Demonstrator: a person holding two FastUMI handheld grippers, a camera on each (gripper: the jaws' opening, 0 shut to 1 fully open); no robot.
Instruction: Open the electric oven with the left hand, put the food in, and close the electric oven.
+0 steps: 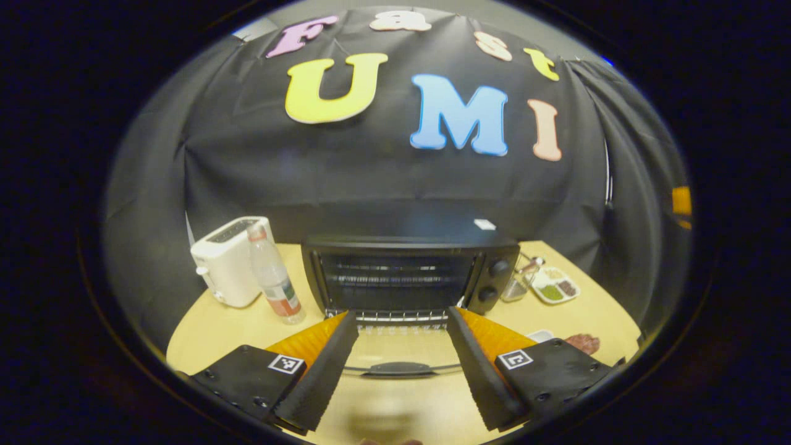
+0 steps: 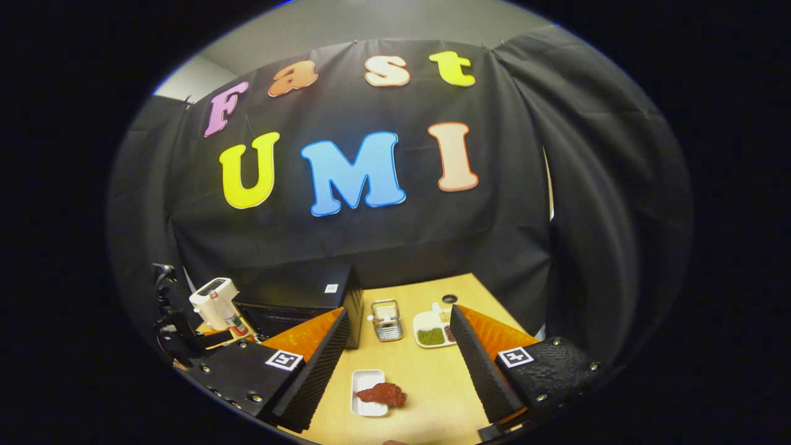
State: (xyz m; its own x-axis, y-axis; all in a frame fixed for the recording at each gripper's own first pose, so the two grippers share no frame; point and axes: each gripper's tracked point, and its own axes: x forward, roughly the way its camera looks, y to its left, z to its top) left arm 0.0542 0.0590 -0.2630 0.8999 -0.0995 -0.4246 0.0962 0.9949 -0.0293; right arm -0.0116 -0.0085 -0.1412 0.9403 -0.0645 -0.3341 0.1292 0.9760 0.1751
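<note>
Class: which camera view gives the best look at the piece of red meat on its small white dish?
The right gripper view: the meat lies whole on its dish, between the right tool's fingers. The left gripper view catches just part of it at the table's right edge.

Your black electric oven (image 1: 408,278) sits on the wooden table with its glass door (image 1: 401,358) folded flat toward you, the wire rack showing inside. The reddish food (image 2: 382,394) lies across a small white dish (image 2: 366,395) to the oven's right.

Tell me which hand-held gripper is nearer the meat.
Right. The right hand-held gripper hovers open just over the meat; the left hand-held gripper faces the oven, meat off its right side.
</note>
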